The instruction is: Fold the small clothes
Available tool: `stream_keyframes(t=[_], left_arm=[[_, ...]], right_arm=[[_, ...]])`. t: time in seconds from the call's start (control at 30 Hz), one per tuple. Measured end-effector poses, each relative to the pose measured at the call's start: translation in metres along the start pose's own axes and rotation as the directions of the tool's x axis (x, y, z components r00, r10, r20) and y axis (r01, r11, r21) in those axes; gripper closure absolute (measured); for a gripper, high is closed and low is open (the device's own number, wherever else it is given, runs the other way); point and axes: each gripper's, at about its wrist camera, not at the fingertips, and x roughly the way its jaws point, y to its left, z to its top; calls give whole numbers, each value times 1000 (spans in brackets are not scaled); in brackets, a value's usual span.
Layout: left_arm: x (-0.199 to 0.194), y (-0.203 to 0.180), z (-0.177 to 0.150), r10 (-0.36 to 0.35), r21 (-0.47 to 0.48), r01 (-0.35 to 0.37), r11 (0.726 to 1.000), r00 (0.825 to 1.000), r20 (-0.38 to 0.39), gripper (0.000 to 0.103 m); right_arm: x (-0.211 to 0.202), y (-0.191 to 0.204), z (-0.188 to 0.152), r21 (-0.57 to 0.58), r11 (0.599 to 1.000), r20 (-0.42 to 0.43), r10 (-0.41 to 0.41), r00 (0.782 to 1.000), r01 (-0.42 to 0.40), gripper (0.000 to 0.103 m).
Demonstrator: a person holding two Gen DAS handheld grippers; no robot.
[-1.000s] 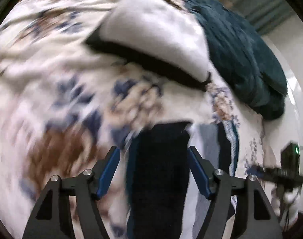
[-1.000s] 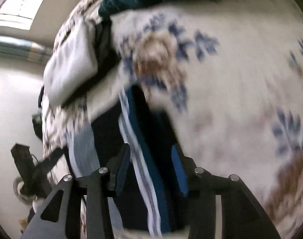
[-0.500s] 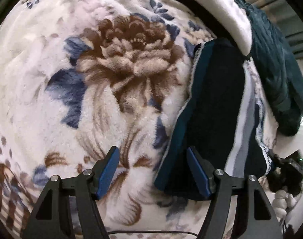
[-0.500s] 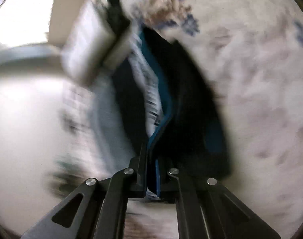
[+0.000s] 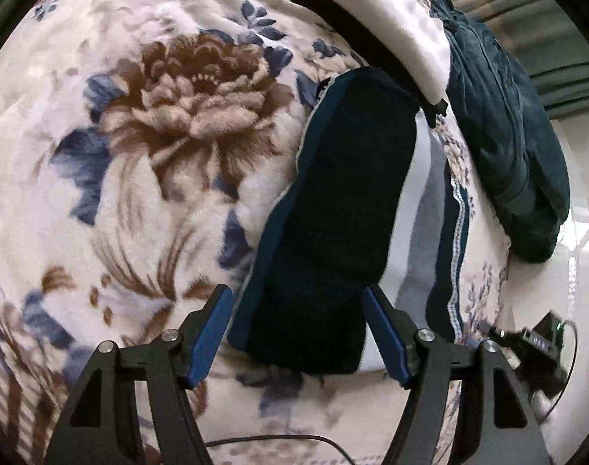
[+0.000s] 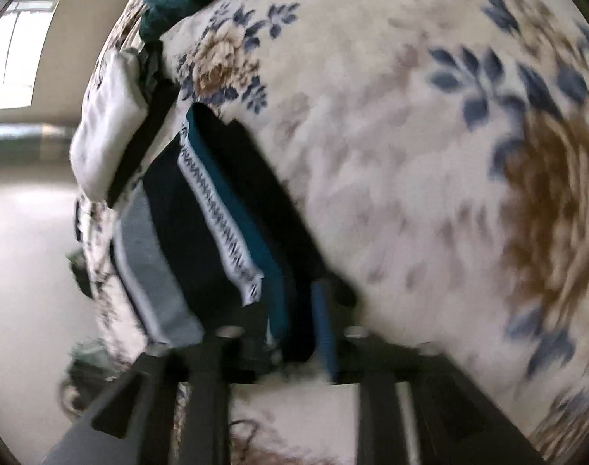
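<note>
The folded dark garment [image 5: 333,224] lies on the floral blanket [image 5: 151,147], its near end between the wide-open fingers of the left gripper [image 5: 298,333]. The right gripper [image 6: 290,333] is opening around the teal edge (blurred, contact unclear), which could drag the fold apart. At one o'clock lies a teal heap [image 5: 503,147], with pale floor beyond.

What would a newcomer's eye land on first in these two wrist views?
The big brown flower on the floral blanket fills the left wrist view's left half. Beside it lies the folded dark garment with teal and white stripes, its near end between the open left gripper. Beyond sit a white pillow and a crumpled teal cloth.
</note>
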Motion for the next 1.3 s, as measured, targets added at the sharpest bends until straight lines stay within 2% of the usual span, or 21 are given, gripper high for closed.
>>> stream_keyframes(t=[0.13,0.23,0.4,0.43,0.5,0.53,0.57,0.6,0.63,0.67,0.7,0.73,0.8,0.9,1.0,1.1,1.13,1.17,1.2,1.23,1.3], left_arm=[[-3,0,-10,-13,-31,13,999,1000,-10,35],[-2,3,-19,-13,-39,12,999,1000,-26,35],[5,9,-30,-27,-80,22,997,998,-60,35],[6,10,-32,-48,-97,42,994,997,-66,35],[6,11,-35,-62,-114,54,992,996,-68,35],[6,12,-38,-77,-123,68,990,995,-64,35],[6,13,-40,-86,-129,77,989,994,-66,35],[7,14,-42,-84,-133,74,988,994,-71,35],[8,15,-43,-82,-135,71,988,994,-75,35],[8,15,-43,-80,-139,69,988,994,-79,35],[8,17,-44,-82,-148,70,986,994,-77,35],[7,17,-44,-86,-155,74,985,994,-74,35],[4,18,-43,-92,-164,80,983,994,-65,35],[2,20,-43,-97,-165,87,983,994,-56,35],[3,19,-44,-96,-176,86,981,994,-52,35],[1,21,-44,-87,-192,78,978,995,-41,35],[-1,21,-43,-87,-195,79,978,996,-35,35],[-3,22,-42,-91,-198,83,977,995,-31,35],[-5,23,-41,-97,-201,90,975,995,-29,35],[-6,25,-40,-117,-203,110,973,993,-26,35],[-4,27,-40,-163,-200,154,968,986,-33,35]], right_arm=[[15,1,-39,145,988,-90,74,993,-61,63],[48,-1,-55,247,960,-146,169,975,-130,63],[116,-3,-53,452,876,-158,264,951,-168,63],[121,-1,-52,466,860,-127,294,947,-205,75],[117,13,-47,385,890,-67,290,955,-243,82],[107,23,-46,305,899,-15,335,942,-314,84],[97,33,-47,204,896,25,398,917,-394,84],[88,39,-48,108,897,44,427,903,-429,85],[81,43,-52,-2,897,62,440,896,-441,85],[82,40,-55,-70,911,49,410,911,-406,84],[95,29,-56,-65,954,-19,294,956,-294,78],[104,20,-57,-32,972,-75,232,970,-235,69],[94,2,-63,57,964,-62,261,963,-258,61],[65,9,-75,71,961,-17,269,963,-268,17],[66,23,-88,120,944,-48,314,948,-307,14],[110,37,-88,233,915,-131,364,922,-329,18],[124,38,-90,279,898,-141,388,911,-340,35],[141,41,-88,320,886,-140,395,908,-336,59],[145,43,-87,325,882,-120,395,911,-340,60],[144,48,-85,314,877,-89,409,908,-364,63],[126,73,-81,107,891,-25,446,895,-441,66]])
